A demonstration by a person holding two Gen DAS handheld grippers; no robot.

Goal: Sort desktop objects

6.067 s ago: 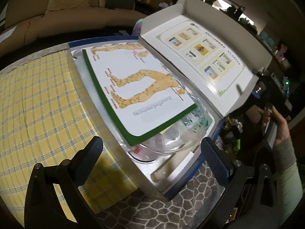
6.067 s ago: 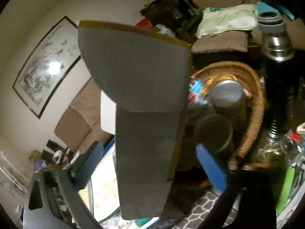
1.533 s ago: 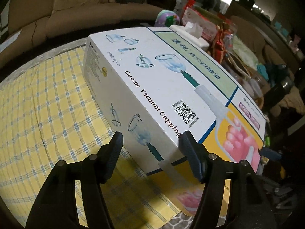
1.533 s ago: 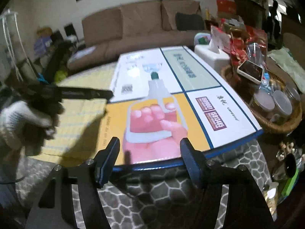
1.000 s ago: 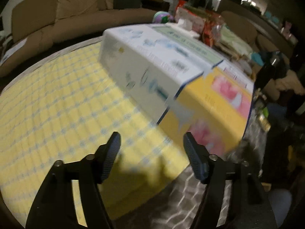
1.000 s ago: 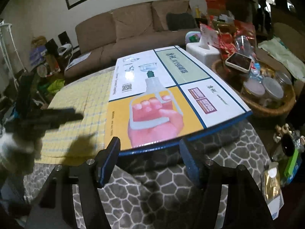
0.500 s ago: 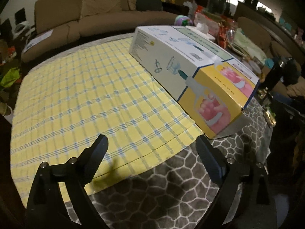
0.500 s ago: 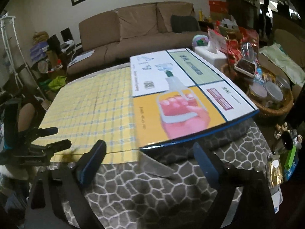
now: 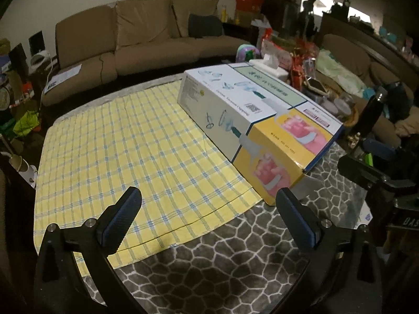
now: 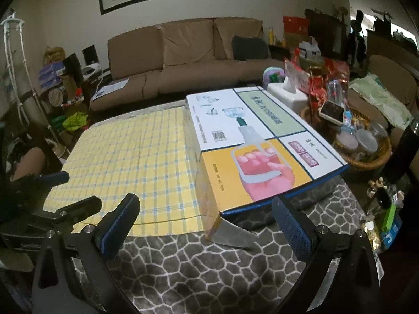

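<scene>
The cupping-set box (image 10: 251,144) lies closed and flat on the table (image 10: 199,269), its left edge over the yellow checked cloth (image 10: 136,157), its near end on the grey cobble-pattern cover, a flap poking out beneath. Both grippers are off it: the left gripper (image 9: 208,218) and the right gripper (image 10: 205,221) have their fingers opening wide, nothing between them. The boxing step looks finished; the next move probably means choosing another item from the clutter at two o'clock, where a wicker basket (image 10: 371,161) holds jars, though that corner is dim. A brown sofa (image 10: 188,55) sits at twelve o'clock.
</scene>
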